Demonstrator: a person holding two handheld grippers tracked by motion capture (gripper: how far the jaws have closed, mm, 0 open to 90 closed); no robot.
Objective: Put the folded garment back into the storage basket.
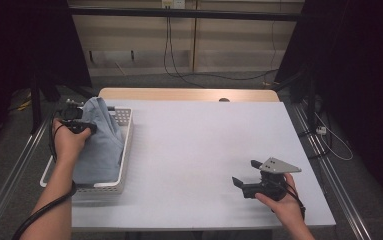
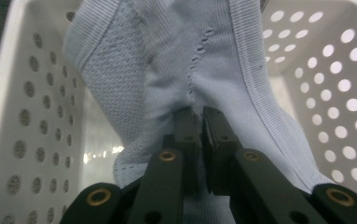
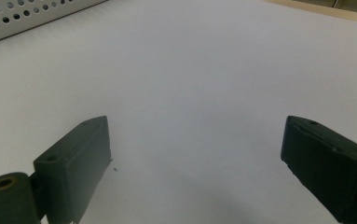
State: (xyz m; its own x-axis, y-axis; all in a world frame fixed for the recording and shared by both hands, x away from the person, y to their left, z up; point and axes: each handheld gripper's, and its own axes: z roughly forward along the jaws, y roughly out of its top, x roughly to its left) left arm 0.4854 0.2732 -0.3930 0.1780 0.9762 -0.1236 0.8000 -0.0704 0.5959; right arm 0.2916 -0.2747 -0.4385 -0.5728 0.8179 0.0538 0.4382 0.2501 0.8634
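At the left of the frame, the left gripper pinched a fold of the pale blue cloth heaped in the white perforated basket, its walls close around. At lower right, the right gripper sat wide open and empty on the bare white table.

Ribbed knit cloth, glossy perforated plastic basket

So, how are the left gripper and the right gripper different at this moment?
The left gripper is shut, pinching a fold of the light blue cloth over the white basket; the right gripper is open and holds nothing. The left gripper is at the basket, the right gripper over the bare table. Both have black jaws, each in a hand.
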